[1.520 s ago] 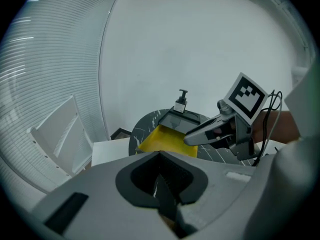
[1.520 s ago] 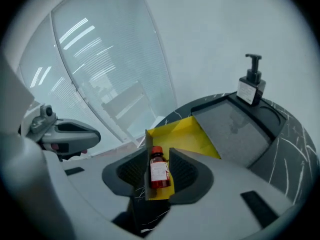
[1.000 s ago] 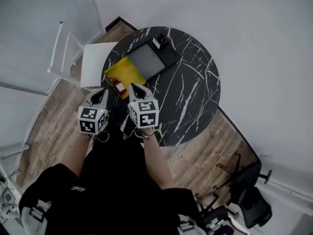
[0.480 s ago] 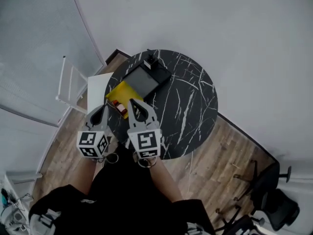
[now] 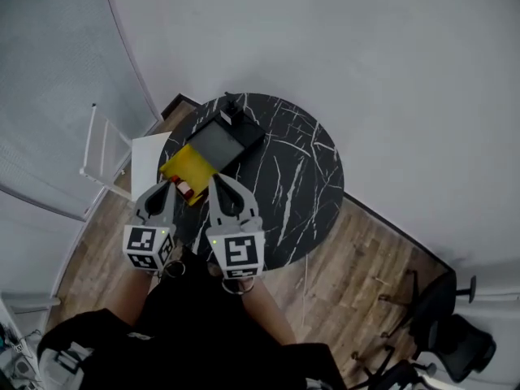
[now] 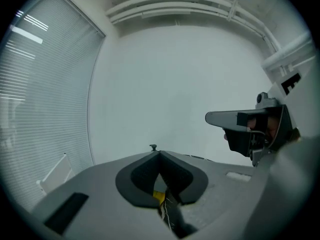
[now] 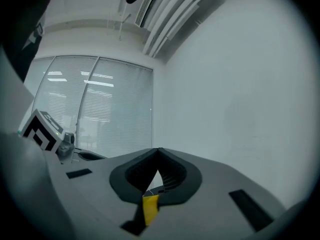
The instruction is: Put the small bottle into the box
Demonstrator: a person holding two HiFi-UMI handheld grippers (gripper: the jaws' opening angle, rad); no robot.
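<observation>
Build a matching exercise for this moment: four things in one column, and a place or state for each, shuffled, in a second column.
Things
1. small red-capped bottle
2. dark grey flat rectangular case
3. white metal-frame chair
4. right hand-held gripper

Places and states
A. jaws shut, nothing between them
B. stands on the wooden floor at the left edge of the round black marble table
C. lies at the near edge of the yellow flat rectangle
D. lies on the table just beyond the yellow rectangle

Pairs: 1-C, 2-D, 3-B, 4-A
</observation>
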